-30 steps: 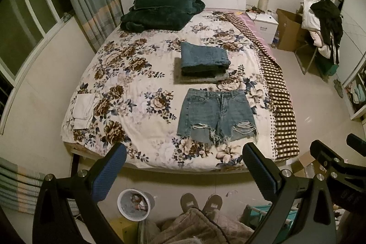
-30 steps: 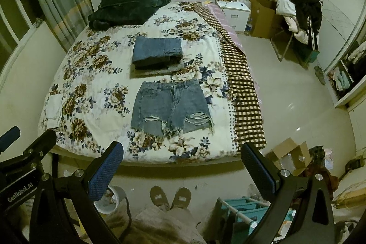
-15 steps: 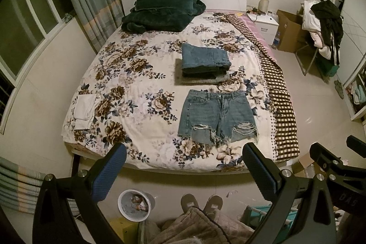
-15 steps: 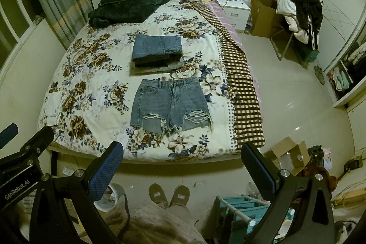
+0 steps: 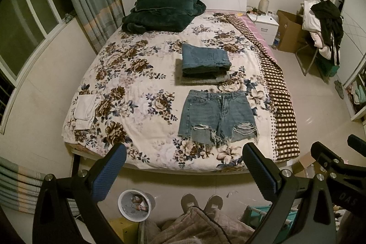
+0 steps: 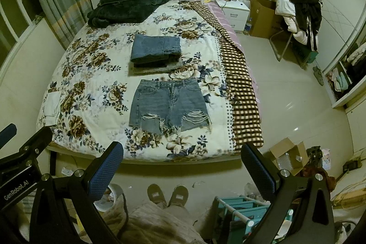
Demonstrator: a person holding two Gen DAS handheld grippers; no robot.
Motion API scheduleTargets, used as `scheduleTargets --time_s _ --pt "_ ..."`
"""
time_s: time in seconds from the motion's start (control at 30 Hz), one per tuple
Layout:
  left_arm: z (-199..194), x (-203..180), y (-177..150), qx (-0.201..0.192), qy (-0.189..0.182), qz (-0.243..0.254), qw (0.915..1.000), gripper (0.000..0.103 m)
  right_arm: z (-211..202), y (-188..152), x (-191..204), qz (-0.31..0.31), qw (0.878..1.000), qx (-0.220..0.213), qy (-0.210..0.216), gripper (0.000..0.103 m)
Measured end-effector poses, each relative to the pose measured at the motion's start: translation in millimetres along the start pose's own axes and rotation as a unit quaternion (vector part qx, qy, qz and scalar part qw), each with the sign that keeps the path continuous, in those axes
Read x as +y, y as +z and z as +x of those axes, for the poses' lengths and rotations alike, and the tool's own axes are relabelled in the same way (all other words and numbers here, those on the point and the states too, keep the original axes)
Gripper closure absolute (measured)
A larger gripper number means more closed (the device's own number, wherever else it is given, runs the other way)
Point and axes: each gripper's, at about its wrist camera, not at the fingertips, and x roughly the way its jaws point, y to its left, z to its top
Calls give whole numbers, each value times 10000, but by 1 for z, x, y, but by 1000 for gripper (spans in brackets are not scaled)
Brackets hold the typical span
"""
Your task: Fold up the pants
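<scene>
A pair of ripped denim shorts lies flat and unfolded near the foot of the floral bed, waistband away from me; it also shows in the right wrist view. Behind it sits a stack of folded jeans on a grey folded piece. My left gripper is open and empty, held high in front of the foot of the bed. My right gripper is open and empty beside it, also short of the bed.
A dark green blanket lies at the headboard. A white folded cloth sits at the bed's left edge. A checked cover hangs on the right side. A bin and my slippers are on the floor below.
Both grippers have drifted slightly, so the bed sits a little lower in the left view and a little higher in the right view. Both stay open.
</scene>
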Motion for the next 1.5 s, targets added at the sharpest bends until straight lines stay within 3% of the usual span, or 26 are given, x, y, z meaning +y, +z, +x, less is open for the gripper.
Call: scheduleTargets --time_s 1.0,1.13,1.37,1.5 --pt "-1 -1 3 -36 -9 13 10000 0 0 8 -9 18 10000 -32 -21 0" --pt "4 -1 11 -223 170 -18 9996 0 6 23 -12 141 9999 -62 -76 0" --pt "60 6 62 -458 477 -116 9977 0 62 60 -8 534 9981 -143 -261 0" --pt "101 17 77 -329 417 -141 9985 0 111 87 -4 642 9974 -153 -302 0"
